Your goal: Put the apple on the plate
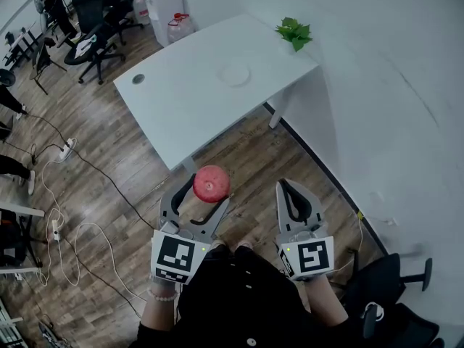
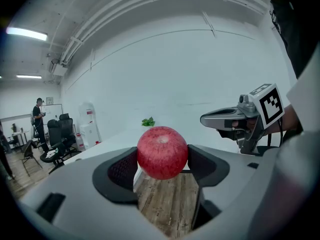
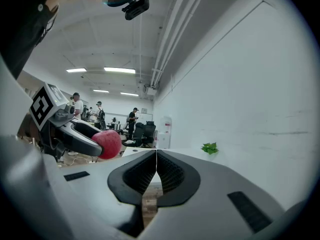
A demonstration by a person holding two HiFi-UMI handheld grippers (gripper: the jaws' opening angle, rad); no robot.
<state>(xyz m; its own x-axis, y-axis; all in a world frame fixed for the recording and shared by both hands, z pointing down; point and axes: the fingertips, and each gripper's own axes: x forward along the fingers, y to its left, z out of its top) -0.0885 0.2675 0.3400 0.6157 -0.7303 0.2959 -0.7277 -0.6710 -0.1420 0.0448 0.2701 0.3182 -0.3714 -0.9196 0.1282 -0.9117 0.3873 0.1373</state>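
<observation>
The plate [image 1: 235, 74] barely shows against the white table [image 1: 181, 107], its rim indistinct.

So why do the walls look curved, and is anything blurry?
Both gripper views: wide-angle lenses curve the white wall and blacken the corners. Left gripper view: the round red apple is sharp. Right gripper view: ceiling strip lights glare. Head view: even light.

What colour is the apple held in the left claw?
Red, with faint pale speckles: the apple shows best in the left gripper view.
</observation>
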